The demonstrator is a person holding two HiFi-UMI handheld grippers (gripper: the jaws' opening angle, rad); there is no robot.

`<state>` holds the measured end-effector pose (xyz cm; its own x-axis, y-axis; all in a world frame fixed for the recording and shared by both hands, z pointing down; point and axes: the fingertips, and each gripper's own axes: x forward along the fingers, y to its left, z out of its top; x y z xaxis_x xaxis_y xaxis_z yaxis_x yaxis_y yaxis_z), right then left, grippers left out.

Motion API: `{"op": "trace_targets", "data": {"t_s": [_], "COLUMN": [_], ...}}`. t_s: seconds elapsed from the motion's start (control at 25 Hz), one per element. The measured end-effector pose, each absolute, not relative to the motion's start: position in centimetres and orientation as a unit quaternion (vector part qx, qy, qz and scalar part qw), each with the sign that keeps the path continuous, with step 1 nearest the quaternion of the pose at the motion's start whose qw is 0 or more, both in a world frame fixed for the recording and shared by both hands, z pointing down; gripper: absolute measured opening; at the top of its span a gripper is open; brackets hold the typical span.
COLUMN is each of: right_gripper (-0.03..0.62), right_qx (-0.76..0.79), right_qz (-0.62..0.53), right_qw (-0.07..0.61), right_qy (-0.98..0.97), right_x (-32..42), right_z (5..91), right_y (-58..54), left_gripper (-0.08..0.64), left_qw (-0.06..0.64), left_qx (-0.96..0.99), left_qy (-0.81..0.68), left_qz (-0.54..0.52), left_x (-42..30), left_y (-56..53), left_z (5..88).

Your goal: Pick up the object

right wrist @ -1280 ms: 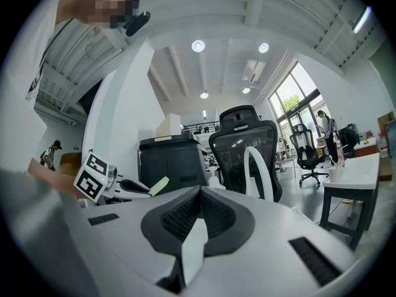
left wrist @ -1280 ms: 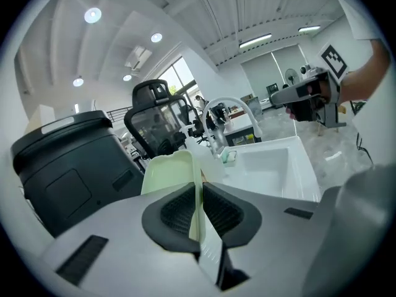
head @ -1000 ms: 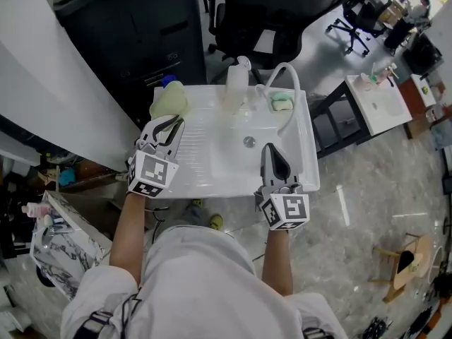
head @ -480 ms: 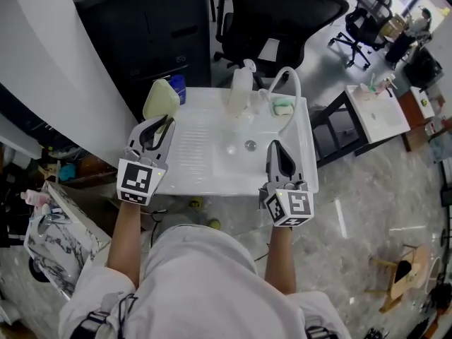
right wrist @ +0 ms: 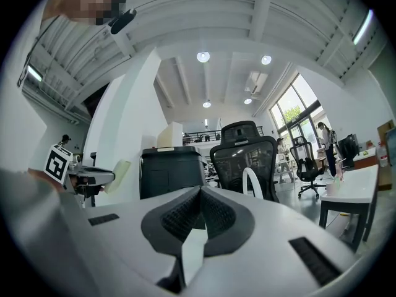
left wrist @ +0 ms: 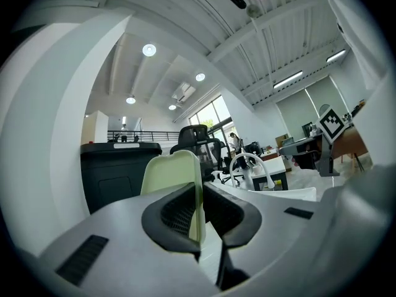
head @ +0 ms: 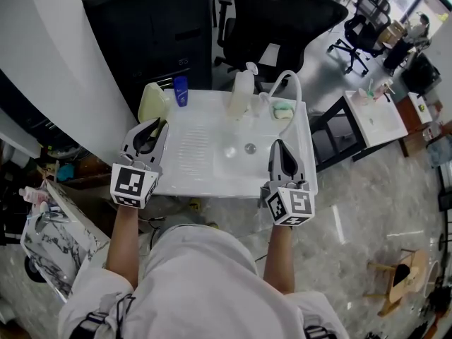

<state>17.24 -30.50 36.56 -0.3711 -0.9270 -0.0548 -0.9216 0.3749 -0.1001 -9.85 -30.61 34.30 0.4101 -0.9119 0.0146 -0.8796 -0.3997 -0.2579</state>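
Clamping a pale-green board [head: 150, 103] by white sink [head: 201, 157] — office chair [head: 282, 13] beyond.

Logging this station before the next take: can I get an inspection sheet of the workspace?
Surface: white sink unit, drainboard bare.
Job's things: pale green flat piece, upright at the back left corner.
Clutter: blue bottle, clear pump bottle, green soap along the back rim.
Grippers: left gripper shut on the flat piece; right gripper shut, empty.
Cables: nothing seen.
Surroundings: black cabinet, office chair, side table.
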Motion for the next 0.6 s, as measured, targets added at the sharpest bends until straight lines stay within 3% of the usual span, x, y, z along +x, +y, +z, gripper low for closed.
{"op": "trace_targets", "data": {"t_s": [0.6], "right_gripper": [0.003], "right_qx": [-0.556], "right_qz": [-0.014], "right_qw": [0.054], "right_qy": [0.830], "right_x": [17.19], "right_z": [35.89], "right_y": [-30.71], "left_gripper": [0.052], "left_qw": [0.103], "left_qx": [-0.825], "left_qy": [0.552], "left_qz": [-0.061], "left_x": [-10.62], "left_y": [-30.25], "left_z": [34.23]}}
